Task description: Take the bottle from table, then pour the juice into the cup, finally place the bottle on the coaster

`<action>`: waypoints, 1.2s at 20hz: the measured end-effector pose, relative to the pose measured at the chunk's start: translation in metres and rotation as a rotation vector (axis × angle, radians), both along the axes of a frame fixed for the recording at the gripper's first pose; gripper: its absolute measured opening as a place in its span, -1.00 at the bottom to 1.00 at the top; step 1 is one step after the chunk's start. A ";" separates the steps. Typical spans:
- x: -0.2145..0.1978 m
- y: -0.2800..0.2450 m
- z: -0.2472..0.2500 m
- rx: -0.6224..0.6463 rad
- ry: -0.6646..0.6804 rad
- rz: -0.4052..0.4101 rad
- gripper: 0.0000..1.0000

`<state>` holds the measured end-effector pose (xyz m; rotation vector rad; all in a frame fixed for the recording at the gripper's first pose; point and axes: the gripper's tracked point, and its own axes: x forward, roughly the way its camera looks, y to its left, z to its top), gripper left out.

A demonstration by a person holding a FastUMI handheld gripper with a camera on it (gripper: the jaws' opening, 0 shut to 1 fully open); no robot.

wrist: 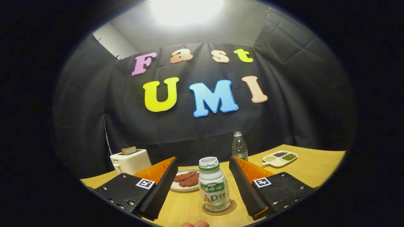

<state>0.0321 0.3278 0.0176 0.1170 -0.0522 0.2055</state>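
A small white juice bottle [213, 184] with a green band and label stands upright on a round brown coaster [220, 209] on the wooden table [315, 170]. My gripper [203, 186] is open, with one finger on each side of the bottle and a gap between each finger and the bottle's wall. The bottle's mouth looks uncapped.
Behind the bottle sits a white plate with reddish-brown pieces [186, 180]. A cream toaster with a slice of bread [130, 160] stands at the back left. A clear water bottle [239, 146] and a divided dish of grains [279, 158] are at the back right. A fingertip [195, 224] shows nearest me.
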 end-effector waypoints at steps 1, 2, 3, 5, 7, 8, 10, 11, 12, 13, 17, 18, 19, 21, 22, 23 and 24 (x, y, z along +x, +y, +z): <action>-0.005 -0.002 0.016 -0.007 -0.023 -0.003 0.96; -0.010 -0.002 0.032 -0.011 -0.047 -0.003 0.96; -0.016 -0.004 0.047 -0.012 -0.071 -0.006 0.96; -0.026 -0.007 0.072 -0.006 -0.105 -0.004 0.96; -0.037 -0.016 0.090 -0.002 -0.131 -0.005 0.95; -0.041 -0.022 0.096 -0.001 -0.146 -0.013 0.95; -0.047 -0.037 0.104 -0.001 -0.164 -0.019 0.95; -0.049 -0.044 0.104 -0.006 -0.166 -0.019 0.95; -0.049 -0.056 0.104 -0.024 -0.165 -0.028 0.95; -0.048 -0.073 0.103 -0.049 -0.166 -0.045 0.95; -0.033 -0.153 0.089 -0.140 -0.160 -0.157 0.95; -0.028 -0.173 0.084 -0.145 -0.159 -0.173 0.95; -0.024 -0.192 0.078 -0.148 -0.160 -0.184 0.95; -0.016 -0.236 0.063 -0.155 -0.170 -0.210 0.95; -0.011 -0.259 0.054 -0.152 -0.166 -0.229 0.95; -0.007 -0.281 0.044 -0.140 -0.162 -0.251 0.95; -0.004 -0.300 0.033 -0.132 -0.151 -0.268 0.95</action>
